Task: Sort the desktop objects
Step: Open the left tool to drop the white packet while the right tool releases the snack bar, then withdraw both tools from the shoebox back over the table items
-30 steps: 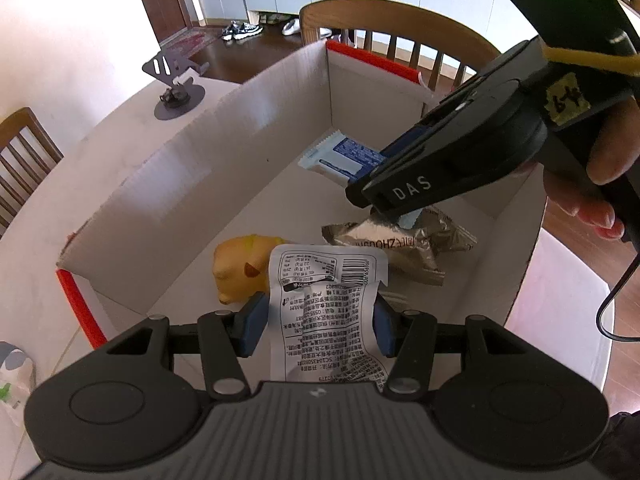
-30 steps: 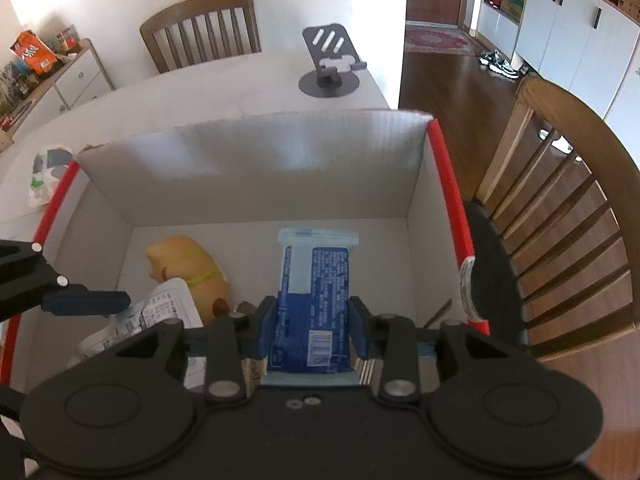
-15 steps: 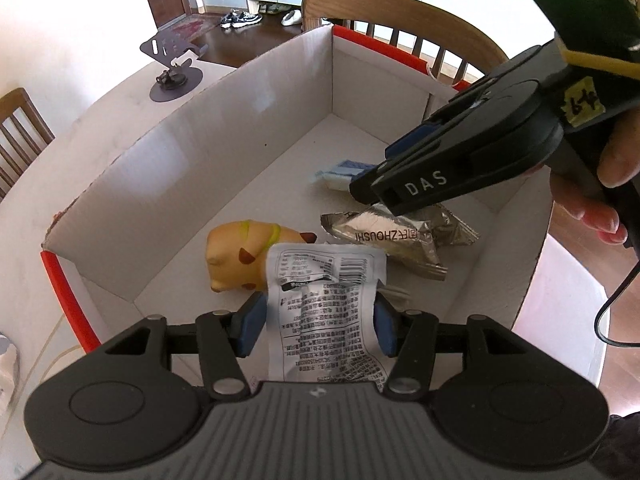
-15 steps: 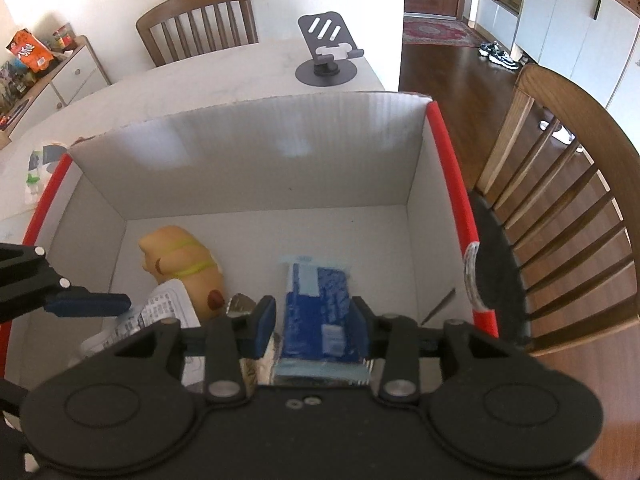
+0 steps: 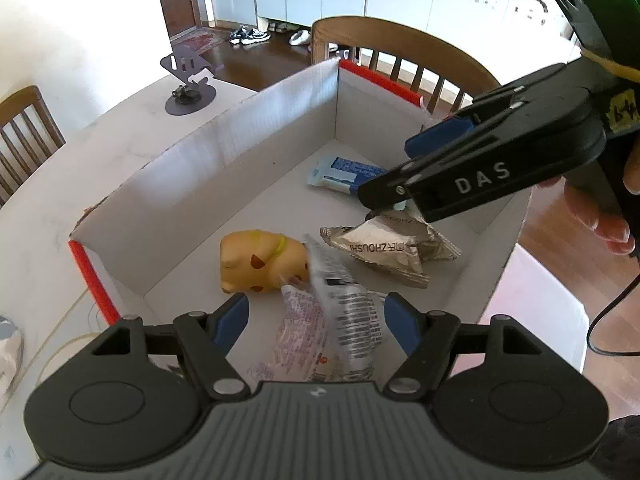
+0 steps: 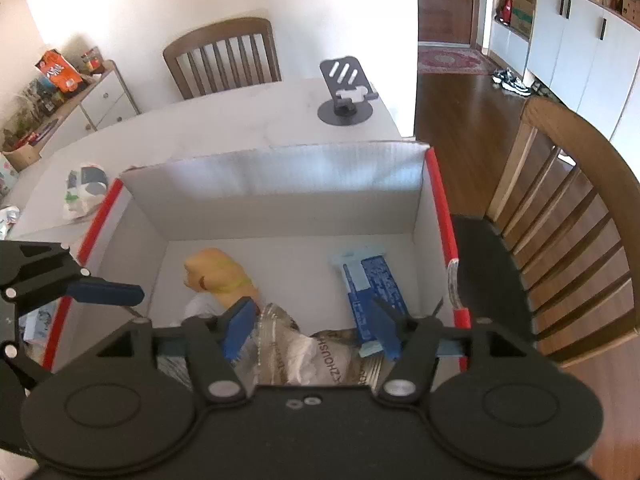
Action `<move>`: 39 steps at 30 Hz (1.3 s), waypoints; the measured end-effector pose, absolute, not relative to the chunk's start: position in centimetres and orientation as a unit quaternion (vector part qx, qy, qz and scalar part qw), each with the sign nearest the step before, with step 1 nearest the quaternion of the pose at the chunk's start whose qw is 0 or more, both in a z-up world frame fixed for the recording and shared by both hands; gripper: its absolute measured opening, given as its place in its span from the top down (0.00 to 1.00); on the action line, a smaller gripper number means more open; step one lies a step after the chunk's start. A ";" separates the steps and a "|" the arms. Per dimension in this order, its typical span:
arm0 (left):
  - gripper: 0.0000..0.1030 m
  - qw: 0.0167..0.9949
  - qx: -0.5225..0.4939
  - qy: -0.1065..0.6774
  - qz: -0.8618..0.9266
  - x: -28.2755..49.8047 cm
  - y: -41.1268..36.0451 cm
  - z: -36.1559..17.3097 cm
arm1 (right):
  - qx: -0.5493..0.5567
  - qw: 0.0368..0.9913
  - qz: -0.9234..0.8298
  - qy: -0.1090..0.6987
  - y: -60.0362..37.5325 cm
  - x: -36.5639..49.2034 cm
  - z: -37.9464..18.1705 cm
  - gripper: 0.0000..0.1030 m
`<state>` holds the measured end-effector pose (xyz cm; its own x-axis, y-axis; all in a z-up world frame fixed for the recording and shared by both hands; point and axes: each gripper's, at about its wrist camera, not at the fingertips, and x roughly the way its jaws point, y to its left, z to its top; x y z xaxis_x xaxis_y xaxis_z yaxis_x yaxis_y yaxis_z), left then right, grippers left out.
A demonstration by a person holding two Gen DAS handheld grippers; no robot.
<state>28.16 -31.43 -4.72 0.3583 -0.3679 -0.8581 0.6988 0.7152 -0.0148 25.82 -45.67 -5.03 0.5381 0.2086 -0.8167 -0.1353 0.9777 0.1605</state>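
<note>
Packets are light, soft, crinkly film. I read both grippers' fingers spread, just opening: left gripper (image 5: 316, 318) releasing white packet (image 5: 340, 320), right gripper (image 6: 312, 326) clear of blue packet (image 6: 370, 286). I would re-grip at a sealed edge.

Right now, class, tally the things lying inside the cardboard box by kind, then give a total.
Yellow rubber animal toy: 1
Blue rectangular snack packet: 1
Crumpled silver foil packet: 1
White printed plastic packet: 1
Total: 4
</note>
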 end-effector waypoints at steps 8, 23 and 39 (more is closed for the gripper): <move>0.26 0.820 0.153 0.447 -0.324 26.8 -30.3 -3.1 | 0.045 0.880 0.109 0.460 -45.6 24.2 -3.6 0.36; 0.26 0.838 0.094 0.433 -0.319 23.4 -27.2 -0.5 | 0.039 0.883 0.123 0.451 -43.6 21.1 -1.3 0.31; 0.19 0.834 0.052 0.430 -0.341 20.5 -20.0 0.1 | 0.046 0.889 0.112 0.442 -38.0 18.4 0.2 0.30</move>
<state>20.46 -20.02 0.06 0.3971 -0.5251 -0.7527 0.6139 0.7616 -0.2074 18.38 -38.03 0.16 0.5851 0.2389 -0.7749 -0.1578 0.9709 0.1802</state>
